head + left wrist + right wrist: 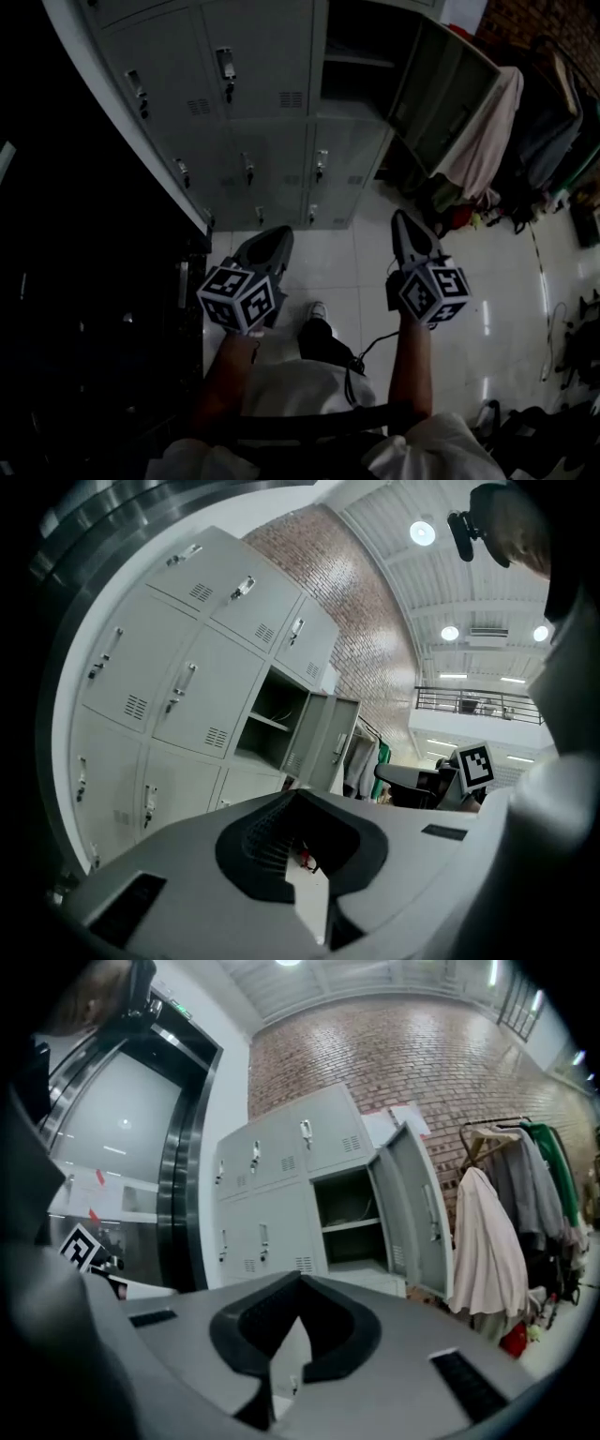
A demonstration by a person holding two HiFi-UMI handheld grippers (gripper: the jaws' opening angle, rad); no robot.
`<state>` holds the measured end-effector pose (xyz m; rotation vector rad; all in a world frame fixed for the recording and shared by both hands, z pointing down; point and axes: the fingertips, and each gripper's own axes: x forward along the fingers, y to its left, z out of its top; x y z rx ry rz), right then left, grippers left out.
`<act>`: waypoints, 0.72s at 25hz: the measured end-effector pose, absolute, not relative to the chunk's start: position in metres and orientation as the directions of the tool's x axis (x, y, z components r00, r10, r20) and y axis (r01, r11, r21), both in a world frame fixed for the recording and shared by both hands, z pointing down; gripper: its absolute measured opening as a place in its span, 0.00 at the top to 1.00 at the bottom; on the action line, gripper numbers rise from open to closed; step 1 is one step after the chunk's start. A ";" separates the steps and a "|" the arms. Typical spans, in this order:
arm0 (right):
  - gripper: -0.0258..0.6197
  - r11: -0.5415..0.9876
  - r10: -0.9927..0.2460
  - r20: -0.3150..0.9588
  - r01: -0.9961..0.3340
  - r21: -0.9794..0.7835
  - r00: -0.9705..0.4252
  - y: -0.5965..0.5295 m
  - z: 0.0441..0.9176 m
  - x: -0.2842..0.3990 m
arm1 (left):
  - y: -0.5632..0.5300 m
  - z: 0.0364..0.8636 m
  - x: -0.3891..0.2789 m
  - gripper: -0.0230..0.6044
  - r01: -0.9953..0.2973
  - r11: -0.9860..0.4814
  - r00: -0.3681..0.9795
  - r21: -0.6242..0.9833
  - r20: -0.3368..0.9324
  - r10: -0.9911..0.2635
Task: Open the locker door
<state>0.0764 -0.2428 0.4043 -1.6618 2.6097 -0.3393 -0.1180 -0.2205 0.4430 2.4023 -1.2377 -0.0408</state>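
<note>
The grey metal locker door at the far right of the grey locker bank is standing wide open, so the task seems done; the left gripper and right gripper are hovering clenched, empty, well apart from it.

A red brick wall rises behind a bank of grey lockers, 1 of them standing open. The floor is glossy white tile that catches streaks of light. Beside the lockers a clothes rack carries a pale coat and a green garment. Overhead, 3 round lamps glow in a white ribbed ceiling, with a railed balcony below them. A dark steel frame stands on the lockers' other side.
</note>
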 end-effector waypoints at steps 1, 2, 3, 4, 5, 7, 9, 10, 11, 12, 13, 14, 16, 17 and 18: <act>0.95 0.417 -0.893 0.095 -0.888 -0.192 -0.440 -0.225 0.404 0.062 | -0.203 0.444 -0.128 0.97 -0.771 -0.500 0.596 0.395 0.170 -0.784; 0.95 0.427 -0.888 0.098 -0.885 -0.187 -0.449 -0.206 0.403 0.049 | -0.185 0.445 -0.137 0.97 -0.772 -0.494 0.593 0.400 0.173 -0.787; 0.95 0.434 -0.884 0.101 -0.882 -0.184 -0.456 -0.187 0.404 0.037 | -0.167 0.446 -0.145 0.97 -0.773 -0.488 0.590 0.406 0.176 -0.788; 0.95 0.440 -0.880 0.105 -0.879 -0.185 -0.463 -0.169 0.404 0.026 | -0.149 0.447 -0.152 0.97 -0.773 -0.483 0.589 0.411 0.181 -0.788; 0.95 0.445 -0.877 0.108 -0.876 -0.188 -0.469 -0.150 0.405 0.015 | -0.131 0.449 -0.158 0.97 -0.772 -0.482 0.591 0.415 0.187 -0.785; 0.95 0.453 -0.870 0.118 -0.870 -0.195 -0.479 -0.112 0.407 -0.003 | -0.097 0.452 -0.167 0.97 -0.764 -0.489 0.603 0.421 0.198 -0.773; 0.95 0.460 -0.864 0.128 -0.867 -0.192 -0.487 -0.078 0.406 -0.018 | -0.067 0.452 -0.170 0.97 -0.753 -0.501 0.617 0.427 0.194 -0.763; 0.95 0.462 -0.862 0.132 -0.866 -0.190 -0.489 -0.063 0.405 -0.024 | -0.054 0.452 -0.170 0.97 -0.745 -0.509 0.626 0.431 0.188 -0.757; 0.95 0.463 -0.861 0.134 -0.866 -0.190 -0.490 -0.049 0.404 -0.029 | -0.042 0.451 -0.168 0.97 -0.736 -0.517 0.635 0.437 0.182 -0.751; 0.95 0.464 -0.861 0.136 -0.865 -0.191 -0.491 -0.038 0.404 -0.032 | -0.032 0.450 -0.166 0.97 -0.729 -0.523 0.643 0.442 0.178 -0.745; 0.95 0.464 -0.859 0.138 -0.864 -0.193 -0.493 -0.027 0.403 -0.035 | -0.023 0.450 -0.163 0.97 -0.723 -0.529 0.649 0.444 0.177 -0.740; 0.95 0.466 -0.858 0.140 -0.863 -0.195 -0.495 -0.018 0.402 -0.036 | -0.014 0.449 -0.159 0.97 -0.719 -0.536 0.656 0.442 0.177 -0.734; 0.95 0.468 -0.855 0.142 -0.860 -0.202 -0.499 -0.003 0.402 -0.035 | -0.001 0.446 -0.149 0.97 -0.710 -0.554 0.669 0.435 0.173 -0.723; 0.95 0.469 -0.854 0.141 -0.858 -0.208 -0.501 0.003 0.401 -0.033 | 0.004 0.445 -0.144 0.97 -0.706 -0.561 0.675 0.432 0.171 -0.718; 0.95 0.471 -0.853 0.140 -0.856 -0.213 -0.503 0.007 0.401 -0.031 | 0.008 0.443 -0.140 0.97 -0.702 -0.566 0.679 0.432 0.168 -0.715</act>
